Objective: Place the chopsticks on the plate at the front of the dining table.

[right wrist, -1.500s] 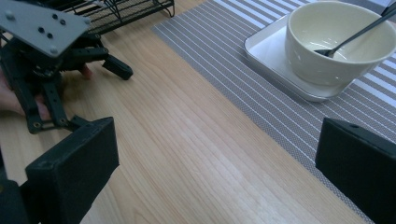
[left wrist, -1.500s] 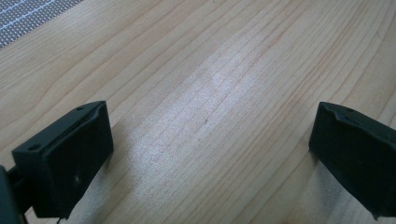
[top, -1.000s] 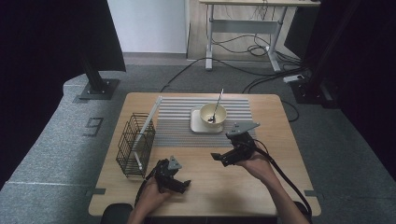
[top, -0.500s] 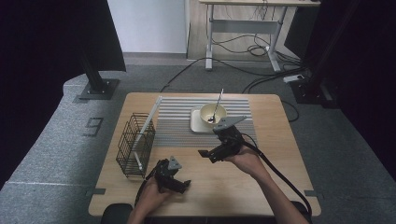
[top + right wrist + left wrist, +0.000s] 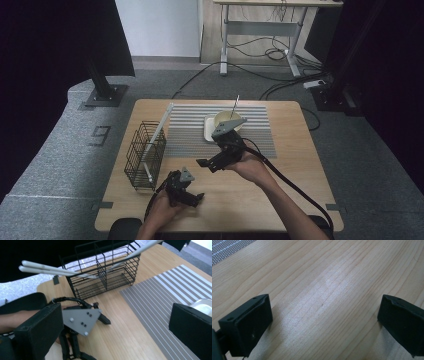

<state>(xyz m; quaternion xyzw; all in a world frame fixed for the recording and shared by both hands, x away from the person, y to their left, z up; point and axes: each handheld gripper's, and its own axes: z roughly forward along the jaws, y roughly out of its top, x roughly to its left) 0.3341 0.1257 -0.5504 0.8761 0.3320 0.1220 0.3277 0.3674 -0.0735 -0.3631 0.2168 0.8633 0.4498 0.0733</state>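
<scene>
Standing on the striped mat (image 5: 260,131) at the far middle of the table (image 5: 300,200), a pale bowl (image 5: 226,120) on a white square plate (image 5: 209,131) is taken as the thing being worked toward — a thin utensil (image 5: 235,105) leans out of it, upright and tilted. The right gripper (image 5: 210,162) is held just in front of the bowl, over the near edge of the mat, apart from it. Its jaws are seen spread wide in the right gripper view, with nothing between them; the bowl's white rim (image 5: 203,305) is caught behind the right-hand jaw. The gripper is pointed leftward, toward the wire basket (image 5: 145,155), not at the bowl, so a turn of the wrist is judged necessary before any grasp.

The left gripper (image 5: 192,199) is rested low near the table's front edge, well apart from the bowl — judged to be parked out of the way. In the left gripper view its jaws are spread, with bare wood (image 5: 324,295) between them.

The basket stands at the left of the table, and two long white sticks (image 5: 60,270) lie slanted across its top rim, one end resting inside. Whether these belong to the job cannot be told.
</scene>
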